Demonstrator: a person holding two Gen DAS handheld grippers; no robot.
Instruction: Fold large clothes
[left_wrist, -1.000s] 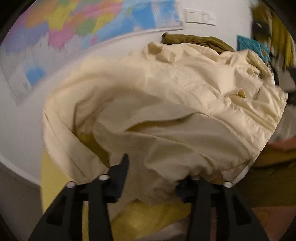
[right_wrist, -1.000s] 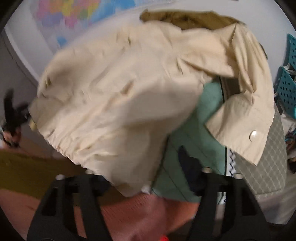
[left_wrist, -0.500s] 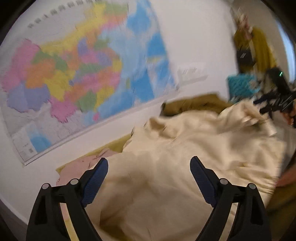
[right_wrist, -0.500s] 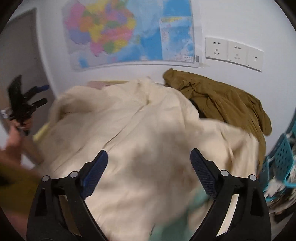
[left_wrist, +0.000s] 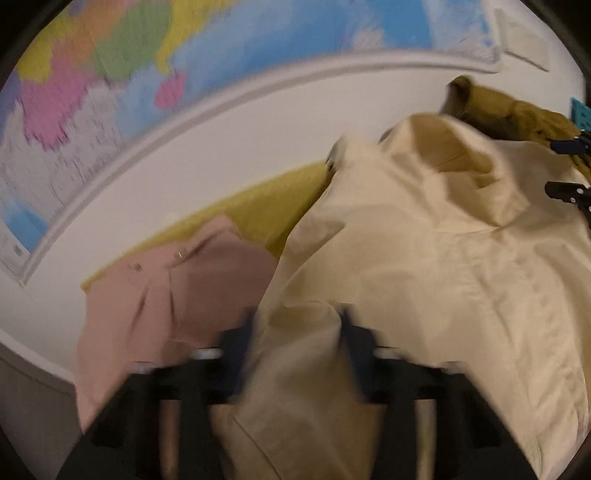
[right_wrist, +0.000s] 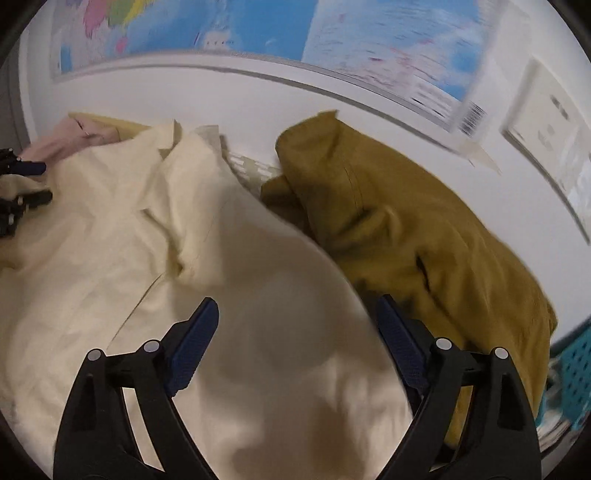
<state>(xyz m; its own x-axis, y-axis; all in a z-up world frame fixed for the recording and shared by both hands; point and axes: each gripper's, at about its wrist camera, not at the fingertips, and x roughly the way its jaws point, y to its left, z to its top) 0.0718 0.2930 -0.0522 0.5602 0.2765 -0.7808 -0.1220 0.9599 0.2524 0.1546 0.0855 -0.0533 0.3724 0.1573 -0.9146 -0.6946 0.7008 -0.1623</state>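
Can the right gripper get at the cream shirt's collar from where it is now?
Probably yes. The right gripper is open over the cream shirt, and the collar lies uncovered ahead to its left. The olive garment sits off to the right.

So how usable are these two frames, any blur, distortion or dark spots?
Left wrist view: heavy motion smear; the left gripper and colourful wall map are streaked, and the cream cotton shirt is soft. Right wrist view: sharper; the right gripper is crisp, though the map edge smears. Both show fisheye bending and dark corner vignetting.
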